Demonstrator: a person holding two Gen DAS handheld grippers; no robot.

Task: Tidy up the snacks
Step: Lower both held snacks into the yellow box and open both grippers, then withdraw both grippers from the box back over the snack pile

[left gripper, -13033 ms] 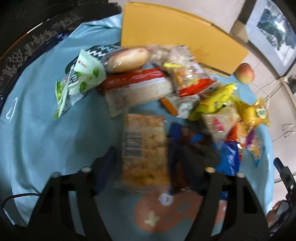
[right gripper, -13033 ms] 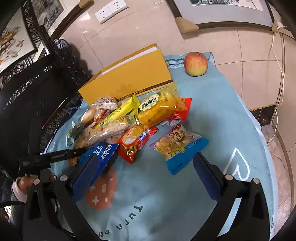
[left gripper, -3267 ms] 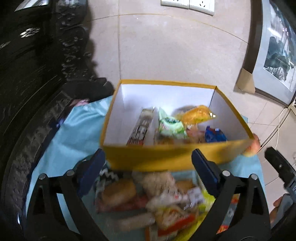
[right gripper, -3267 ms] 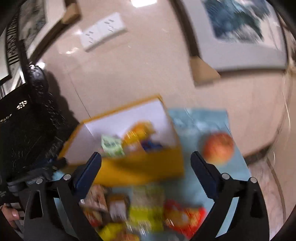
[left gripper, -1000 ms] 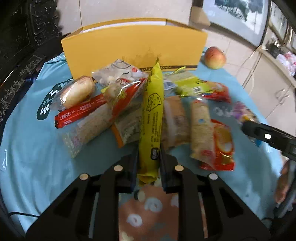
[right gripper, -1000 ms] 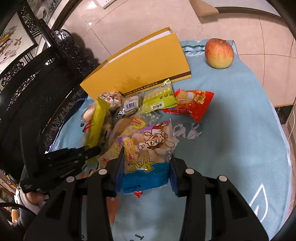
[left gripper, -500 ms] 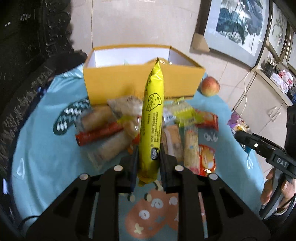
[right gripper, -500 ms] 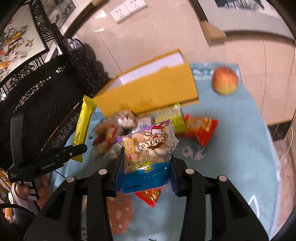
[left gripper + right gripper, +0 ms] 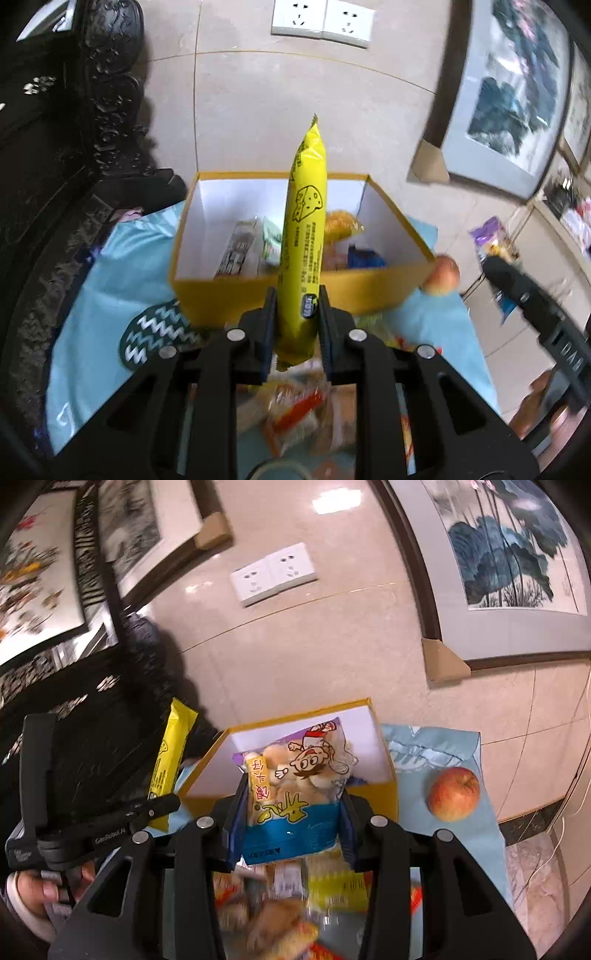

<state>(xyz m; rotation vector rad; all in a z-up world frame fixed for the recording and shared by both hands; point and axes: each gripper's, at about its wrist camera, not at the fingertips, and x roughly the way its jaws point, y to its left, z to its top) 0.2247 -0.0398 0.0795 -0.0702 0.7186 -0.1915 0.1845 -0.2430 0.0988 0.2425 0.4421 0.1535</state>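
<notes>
Both grippers (image 9: 296, 308) (image 9: 291, 805) seemingly grip snacks (image 9: 303, 236) (image 9: 295, 786)

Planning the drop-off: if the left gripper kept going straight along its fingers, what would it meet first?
Probably the yellow box: the left gripper, shut on the yellow cheese stick, points at its near wall, though depth is unclear.

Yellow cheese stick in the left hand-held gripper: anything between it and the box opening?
Nothing visible blocks it. The yellow cheese stick is clamped in the left hand-held gripper, in front of the open yellow box. The top is uncovered; snacks already inside lie low on the floor.
</notes>
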